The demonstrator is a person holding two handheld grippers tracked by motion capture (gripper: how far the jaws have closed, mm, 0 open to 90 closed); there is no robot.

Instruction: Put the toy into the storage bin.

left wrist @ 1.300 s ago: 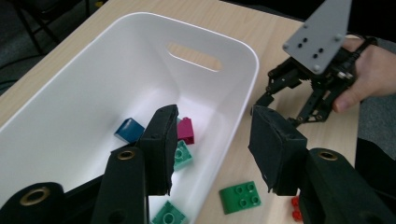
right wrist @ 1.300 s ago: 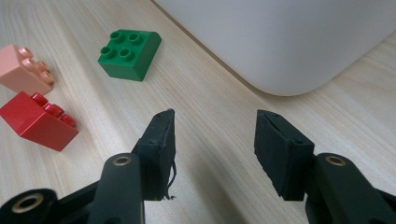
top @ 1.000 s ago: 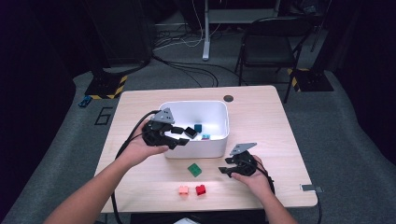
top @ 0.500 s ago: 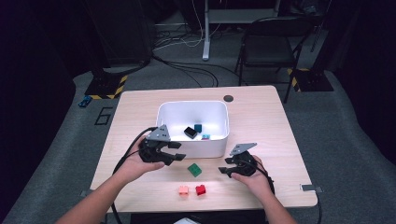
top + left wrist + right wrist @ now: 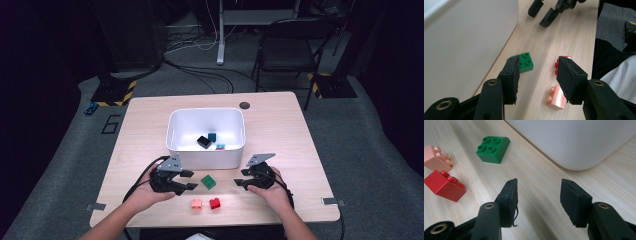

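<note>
Just ahead of the left claw [image 5: 192, 181] lies the green brick [image 5: 208, 181].

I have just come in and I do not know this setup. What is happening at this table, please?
A person sits at the table with a gripper in each hand and appears to be sorting toy bricks into the white bin, where a few lie. The left gripper, open, is close to the green brick. The pink brick and red brick lie nearby. The right gripper is open and empty.
</note>
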